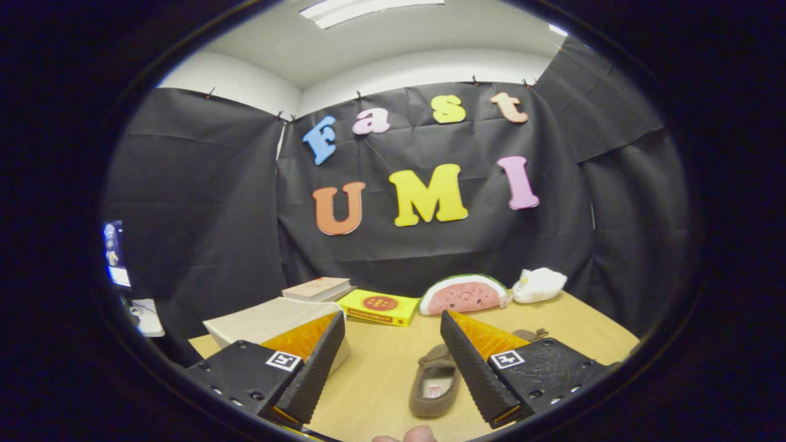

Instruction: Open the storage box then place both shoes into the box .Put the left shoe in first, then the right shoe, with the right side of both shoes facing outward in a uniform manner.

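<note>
A: What lay in front of you, biggest first?

B: The pale wooden tabletop [393, 368], then the closed beige rectangular storage box [264, 322], lid on, just behind my left finger. Further back sat a tan hardcover book [319, 287], a flat yellow carton [377, 307], a watermelon-slice plush [463, 294] and a small white plush [539, 285].

A: And the shoes?

B: One brown soft slipper [435, 383] lay between my fingers, nearer the right one. A 2nd brown bit peeked beyond that finger, prob. the other shoe; couldn't tell.

A: Gripper [393, 322]?

B: Spread wide, holding nothing, hovering above the table.

A: How would they handle?

B: Slipper looked light and floppy, so I'd pinch the heel rim or sidewall, not the toe. The lid looked stiff and light; I'd take it by its near edge, box 1st.
</note>
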`<state>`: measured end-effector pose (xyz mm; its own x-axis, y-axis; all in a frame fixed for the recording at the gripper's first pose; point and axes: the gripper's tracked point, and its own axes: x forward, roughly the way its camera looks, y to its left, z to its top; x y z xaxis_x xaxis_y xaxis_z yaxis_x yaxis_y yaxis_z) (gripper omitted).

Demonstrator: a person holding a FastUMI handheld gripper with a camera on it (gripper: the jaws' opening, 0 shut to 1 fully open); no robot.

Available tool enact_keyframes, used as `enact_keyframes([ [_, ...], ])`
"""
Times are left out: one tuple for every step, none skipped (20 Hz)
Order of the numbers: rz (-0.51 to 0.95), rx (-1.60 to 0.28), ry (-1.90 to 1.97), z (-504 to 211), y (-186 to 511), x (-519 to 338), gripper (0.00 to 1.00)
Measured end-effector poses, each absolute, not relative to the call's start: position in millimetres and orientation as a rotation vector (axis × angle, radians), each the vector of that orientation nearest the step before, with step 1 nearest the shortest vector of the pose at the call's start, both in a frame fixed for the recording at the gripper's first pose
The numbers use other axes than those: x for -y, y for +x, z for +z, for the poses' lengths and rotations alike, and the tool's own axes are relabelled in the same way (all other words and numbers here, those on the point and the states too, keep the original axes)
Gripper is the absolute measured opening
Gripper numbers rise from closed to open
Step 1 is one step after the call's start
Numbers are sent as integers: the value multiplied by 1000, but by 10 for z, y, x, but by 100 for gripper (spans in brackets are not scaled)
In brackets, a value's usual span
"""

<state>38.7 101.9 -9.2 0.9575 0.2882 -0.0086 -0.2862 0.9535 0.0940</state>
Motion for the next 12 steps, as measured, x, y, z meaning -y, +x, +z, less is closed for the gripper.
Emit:
enact_keyframes([
  [324, -32, 112, -117, 433, -1148, 95],
  [364, -44, 137, -162, 481, -1298, 95],
  [400, -65, 166, -212, 538, -1449, 95],
  [437, -90, 200, -291, 595, -1600, 95],
  [473, -124, 232, -368, 642, -1736, 95],
  [506, -158, 265, -475, 709, -1886, 95],
  [532, -197, 295, -577, 761, -2006, 96],
  [557, -236, 329, -680, 799, -2116, 96],
  [574, -272, 360, -763, 848, -2200, 96],
  [588, -304, 390, -832, 865, -2279, 95],
  [599, -335, 425, -886, 890, -2338, 96],
  [605, -360, 454, -942, 911, -2373, 96],
])
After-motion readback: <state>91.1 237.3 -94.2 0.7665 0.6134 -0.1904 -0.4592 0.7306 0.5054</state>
